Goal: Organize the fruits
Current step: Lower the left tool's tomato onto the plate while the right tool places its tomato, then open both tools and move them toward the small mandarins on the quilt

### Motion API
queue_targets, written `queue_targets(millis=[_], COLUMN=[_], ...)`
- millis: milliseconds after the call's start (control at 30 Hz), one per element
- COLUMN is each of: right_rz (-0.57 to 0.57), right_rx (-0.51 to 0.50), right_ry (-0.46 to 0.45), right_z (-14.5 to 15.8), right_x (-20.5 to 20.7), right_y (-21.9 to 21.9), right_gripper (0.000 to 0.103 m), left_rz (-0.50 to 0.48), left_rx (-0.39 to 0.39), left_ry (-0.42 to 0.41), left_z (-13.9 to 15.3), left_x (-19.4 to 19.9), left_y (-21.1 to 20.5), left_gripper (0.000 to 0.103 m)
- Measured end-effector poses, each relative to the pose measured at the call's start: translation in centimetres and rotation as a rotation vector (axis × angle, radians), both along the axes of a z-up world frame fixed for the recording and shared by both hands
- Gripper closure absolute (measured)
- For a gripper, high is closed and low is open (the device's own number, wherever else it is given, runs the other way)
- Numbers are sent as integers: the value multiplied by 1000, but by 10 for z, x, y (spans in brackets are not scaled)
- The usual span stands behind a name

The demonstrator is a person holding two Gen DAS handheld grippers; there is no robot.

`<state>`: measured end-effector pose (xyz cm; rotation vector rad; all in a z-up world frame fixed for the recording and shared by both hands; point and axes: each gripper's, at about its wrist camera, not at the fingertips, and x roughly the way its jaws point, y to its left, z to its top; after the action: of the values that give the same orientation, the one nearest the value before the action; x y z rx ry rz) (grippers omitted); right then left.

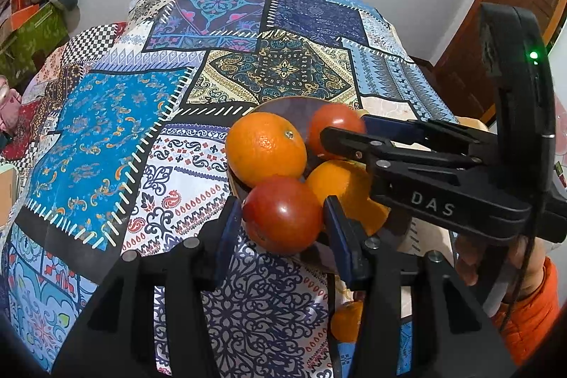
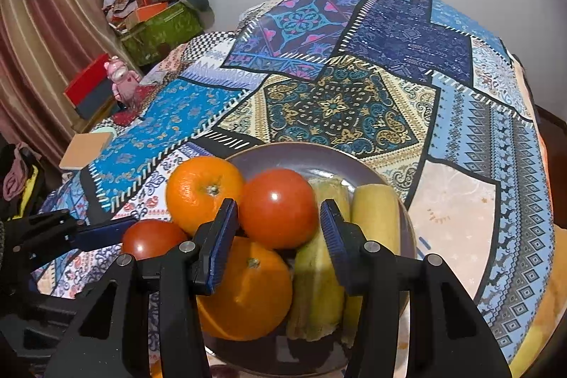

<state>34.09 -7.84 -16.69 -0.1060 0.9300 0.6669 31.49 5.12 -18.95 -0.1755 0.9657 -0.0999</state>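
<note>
Fruits mostly sit piled in the plate [image 2: 407, 201] near the bed's [image 2: 460, 218] front edge, while each hand-held gripper, left [image 1: 280, 218] and right [image 2: 280, 222], brackets a tomato, contact unclear; one orange [image 1: 345, 321] remains outside.

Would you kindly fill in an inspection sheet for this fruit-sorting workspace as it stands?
Surface: patchwork tablecloth covers the table.
Job's things: purple plate holds two oranges, two tomatoes and bananas; another orange is partly hidden below the plate.
Clutter: tan pad at the table edge.
Grippers: left tongs flank the near tomato; right tongs flank the centre tomato; contact unclear.
Cables: thin black cable by the right hand.
Surroundings: curtain, green box, pink toy.
</note>
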Motion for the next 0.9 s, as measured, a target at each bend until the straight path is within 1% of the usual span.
queue_targets(millis=[233, 433, 633, 733, 900], right_rz=[-5, -34, -61, -78, -106], right_rx=[14, 38, 51, 53, 65], right_ry=[-23, -53, -83, -96, -74], right_z=[13, 30, 43, 48, 42], right_x=[-8, -30, -58, -75, -100], right_y=[-9, -33, -58, -71, -90], right_gripper=[57, 57, 54, 53, 52], left_rz=[5, -12, -32, -41, -59], left_rx=[-11, -5, 18, 29, 38], left_ry=[4, -27, -60, -73, -70], left_z=[4, 20, 40, 46, 48], left_x=[-2, -15, -37, -53, -75], left_y=[0, -6, -15, -19, -27], left_gripper=[56, 53, 50, 45, 45])
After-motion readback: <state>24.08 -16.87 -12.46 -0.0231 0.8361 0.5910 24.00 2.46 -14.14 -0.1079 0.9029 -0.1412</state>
